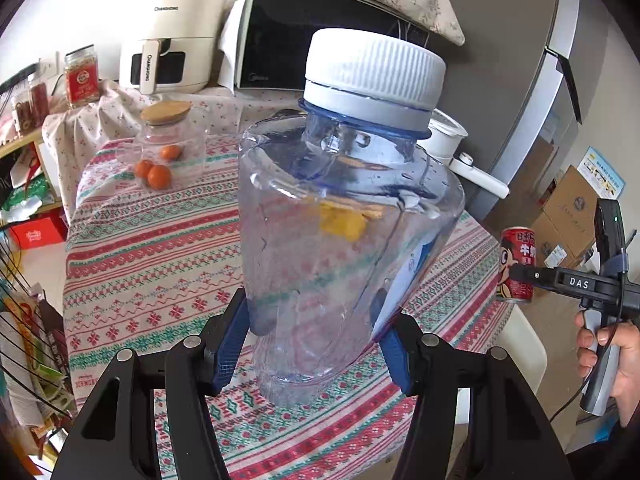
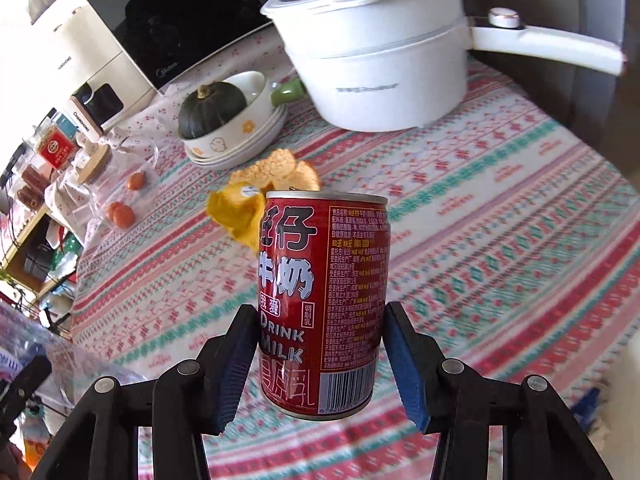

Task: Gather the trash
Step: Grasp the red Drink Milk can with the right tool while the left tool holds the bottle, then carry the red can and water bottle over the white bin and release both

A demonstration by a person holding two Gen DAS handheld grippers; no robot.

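A clear plastic bottle (image 1: 344,216) with a white ribbed cap is being held between the blue pads of the left gripper (image 1: 312,344), its base just ahead of the jaws and its cap tilted up and away. A red milk drink can (image 2: 322,304) is being gripped upright by the right gripper (image 2: 320,356), the pads pressed against its two sides. In the left wrist view, the same can is seen off to the right, clamped by the other tool, with a hand (image 1: 612,356) wrapped round its handle. Both items are being carried above a patterned tablecloth (image 2: 500,216).

Just beyond the can, yellow and orange peel (image 2: 256,204) is lying on the cloth, judged to be trash not yet collected. No bin is seen, so dropping off both held items appears to remain.
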